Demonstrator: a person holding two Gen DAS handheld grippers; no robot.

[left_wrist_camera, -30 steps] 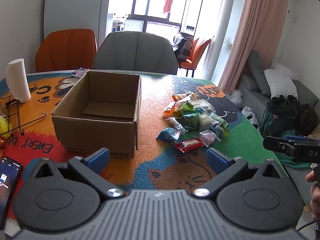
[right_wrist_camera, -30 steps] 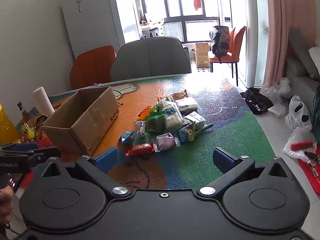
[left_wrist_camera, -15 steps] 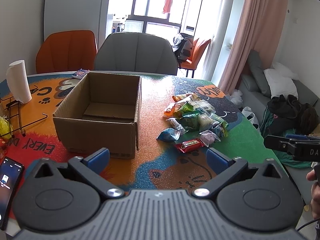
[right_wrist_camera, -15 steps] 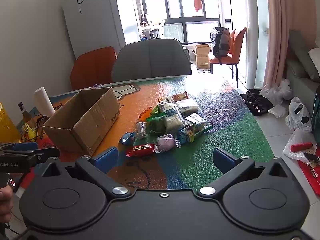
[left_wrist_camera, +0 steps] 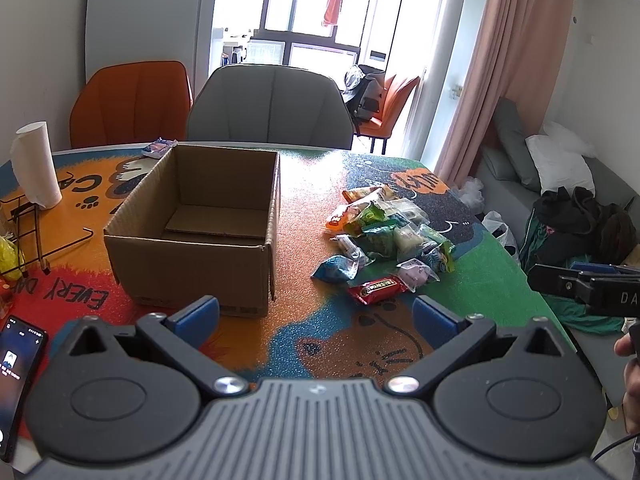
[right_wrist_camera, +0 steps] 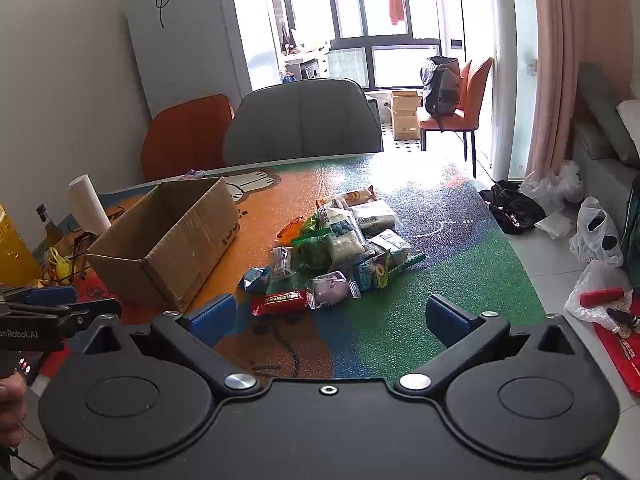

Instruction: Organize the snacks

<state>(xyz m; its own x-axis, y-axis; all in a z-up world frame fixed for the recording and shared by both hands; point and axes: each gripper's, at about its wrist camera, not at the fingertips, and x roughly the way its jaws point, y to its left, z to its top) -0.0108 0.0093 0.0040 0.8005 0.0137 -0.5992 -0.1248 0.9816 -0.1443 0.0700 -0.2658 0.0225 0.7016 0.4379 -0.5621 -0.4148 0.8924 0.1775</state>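
Left wrist view: we see the left gripper (left_wrist_camera: 316,314) with its blue fingers spread wide, nothing between them, hanging over the near edge of the table (left_wrist_camera: 312,184). The cardboard box (left_wrist_camera: 200,224) sits open-topped ahead and to the left, nothing visible inside. The snack pile (left_wrist_camera: 384,236) lies on the table to the right of the box, apart from it. Nearest us in the pile is a red bar (left_wrist_camera: 376,289), with a blue packet (left_wrist_camera: 336,269) just behind it on the left. A paper roll (left_wrist_camera: 34,168) stands at far left and a phone (left_wrist_camera: 18,364) lies at the near left corner. The right gripper (left_wrist_camera: 584,286) pokes in from the right edge; here we cannot tell how its jaws stand.

Right wrist view: we see the right gripper (right_wrist_camera: 330,318) likewise spread wide and holding nothing, above the table's near edge. The snack pile (right_wrist_camera: 344,240) is straight ahead, the red bar (right_wrist_camera: 280,302) closest, a purple packet (right_wrist_camera: 332,290) touching its right end. The cardboard box (right_wrist_camera: 168,240) lies left of the pile, apart from it. The left gripper (right_wrist_camera: 52,312) shows at the left edge, beyond the box's near corner.
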